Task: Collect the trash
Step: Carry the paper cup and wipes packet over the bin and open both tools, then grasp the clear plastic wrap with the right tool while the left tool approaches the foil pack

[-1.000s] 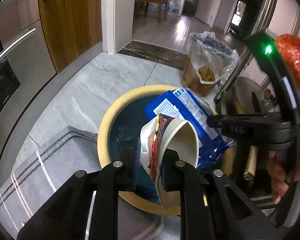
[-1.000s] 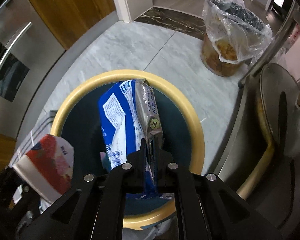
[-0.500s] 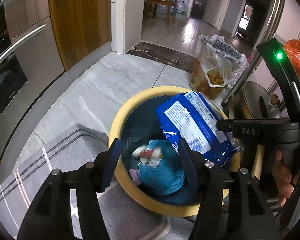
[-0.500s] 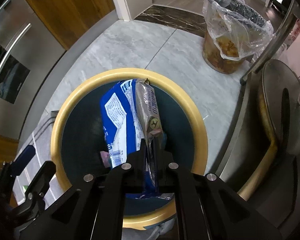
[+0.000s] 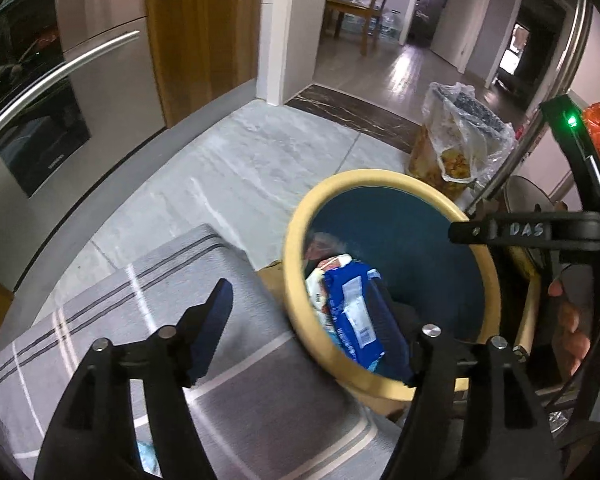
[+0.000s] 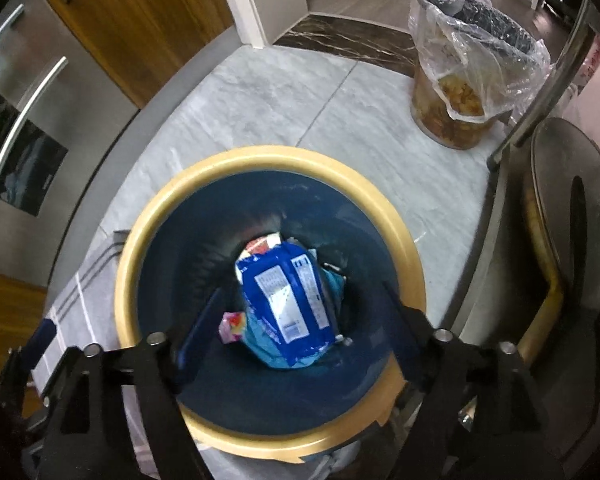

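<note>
A grey marble kitchen floor (image 6: 284,92) is filling the frame. Lowest in frame, the right gripper (image 6: 296,344) is hanging with fingers spread wide, empty, over the yellow-rimmed bin (image 6: 172,200); the left gripper (image 5: 312,320) is likewise gaping. The blue wrapper (image 6: 288,300) is lying inside the bin at center, long axis running lower right to upper left. At upper right, a lined waste bucket (image 6: 460,92) is standing.

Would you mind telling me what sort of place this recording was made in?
Most likely a home kitchen: stainless built-in appliances with long bar handles, a grey marble-look tile floor, a plastic-lined bin of food scraps, and a wooden dining chair through the doorway.
</note>
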Available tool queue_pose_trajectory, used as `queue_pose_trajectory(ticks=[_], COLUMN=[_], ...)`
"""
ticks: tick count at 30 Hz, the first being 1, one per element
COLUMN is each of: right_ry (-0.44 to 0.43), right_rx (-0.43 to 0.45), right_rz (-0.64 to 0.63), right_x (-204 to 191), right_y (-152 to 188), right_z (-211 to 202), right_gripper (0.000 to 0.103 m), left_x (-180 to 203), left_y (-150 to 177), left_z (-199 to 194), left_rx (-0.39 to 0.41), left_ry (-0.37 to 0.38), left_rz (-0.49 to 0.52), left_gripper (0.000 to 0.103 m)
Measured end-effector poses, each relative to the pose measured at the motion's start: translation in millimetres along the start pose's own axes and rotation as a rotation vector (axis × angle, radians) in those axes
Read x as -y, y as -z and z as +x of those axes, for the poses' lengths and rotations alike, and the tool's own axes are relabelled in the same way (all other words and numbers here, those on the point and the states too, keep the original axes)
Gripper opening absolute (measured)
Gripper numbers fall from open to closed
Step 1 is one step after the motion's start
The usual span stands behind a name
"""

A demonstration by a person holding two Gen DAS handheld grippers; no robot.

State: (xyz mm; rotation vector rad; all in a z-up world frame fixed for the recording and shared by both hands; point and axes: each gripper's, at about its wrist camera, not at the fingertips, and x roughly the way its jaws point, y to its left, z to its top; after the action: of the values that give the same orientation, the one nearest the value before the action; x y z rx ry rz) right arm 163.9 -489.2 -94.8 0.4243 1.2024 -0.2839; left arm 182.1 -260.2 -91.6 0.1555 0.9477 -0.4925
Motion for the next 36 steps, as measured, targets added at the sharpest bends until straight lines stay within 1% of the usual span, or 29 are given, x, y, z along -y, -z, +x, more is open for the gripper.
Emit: queue_pose_trajectory(ticks=[2, 3, 5, 8, 10, 13, 16, 17, 20, 22, 24, 26, 28, 29, 31, 34, 36], right_ry=[0.005, 0.003, 0.005, 0.018, 0.027, -0.032, -0.075, -0.085, -0.102, -0.117, -0.125, -0.111, -0.121, -0.143, -0.177, -0.196, -0.191], right_rx=[0.007, 0.012, 0.026, 0.062, 0.087, 0.130, 0.205, 0.231, 0.297, 0.318, 0.314, 0.291, 0.255, 0.233, 0.180, 0.095, 0.045], right_rz=[-0.003, -0.003, -0.007, -0.033, -0.043, -0.055, -0.104, -0.133, -0.214, -0.254, -0.264, -0.248, -0.225, -0.211, -0.203, -0.220, -0.245], right_x=[-1.6, -2.2, -4.6, -9.6, -14.2, -26.1, -49.1, -59.1, -86.9, -104.1, -117.4, -127.7, -135.4, -140.0, -149.4, -166.2, -180.0], right_y=[0.4, 0.9, 1.6, 4.3, 8.2, 14.2, 24.2, 29.3, 45.7, 59.3, 71.9, 87.0, 101.6, 110.3, 124.9, 141.0, 151.0], right_z=[-3.0, -5.2, -10.1, -19.8, -28.9, -46.8, -72.8, -82.1, -103.8, -112.9, -116.0, -116.2, -114.4, -112.3, -104.9, -87.0, -70.4], right_gripper=[0.087, 0.088, 0.093, 0.094, 0.094, 0.094, 0.094, 0.094, 0.095, 0.095, 0.096, 0.096, 0.096, 0.096, 0.096, 0.096, 0.096], left_x=[-5.1, -7.4, -14.0, -26.0, -36.0, -49.5, -64.8, -68.5, -91.0, -105.5, -118.9, -131.0, -143.9, -155.0, -170.1, -185.9, -190.2], left_y=[2.1, 2.6, 4.9, 10.9, 17.2, 28.0, 43.1, 45.4, 67.5, 82.7, 99.6, 113.2, 120.6, 125.7, 135.5, 147.3, 150.6], left_z=[-5.3, -8.8, -18.7, -42.6, -67.0, -106.9, -149.6, -157.0, -191.2, -204.2, -208.8, -202.3, -193.4, -189.1, -185.2, -180.9, -179.6], left_rx=[0.007, 0.012, 0.025, 0.043, 0.055, 0.092, 0.131, 0.136, 0.155, 0.157, 0.152, 0.118, 0.084, 0.072, 0.060, 0.019, 0.006], left_ry=[-0.026, -0.041, -0.062, -0.073, -0.086, -0.128, -0.163, -0.169, -0.200, -0.216, -0.241, -0.283, -0.291, -0.284, -0.290, -0.325, -0.324], left_rz=[-0.004, -0.008, -0.021, -0.045, -0.049, -0.030, -0.017, -0.017, -0.052, -0.085, -0.100, -0.104, -0.144, -0.188, -0.236, -0.263, -0.272], left_gripper=[0.078, 0.080, 0.089, 0.094, 0.096, 0.097, 0.097, 0.097, 0.097, 0.097, 0.097, 0.097, 0.097, 0.097, 0.097, 0.097, 0.097])
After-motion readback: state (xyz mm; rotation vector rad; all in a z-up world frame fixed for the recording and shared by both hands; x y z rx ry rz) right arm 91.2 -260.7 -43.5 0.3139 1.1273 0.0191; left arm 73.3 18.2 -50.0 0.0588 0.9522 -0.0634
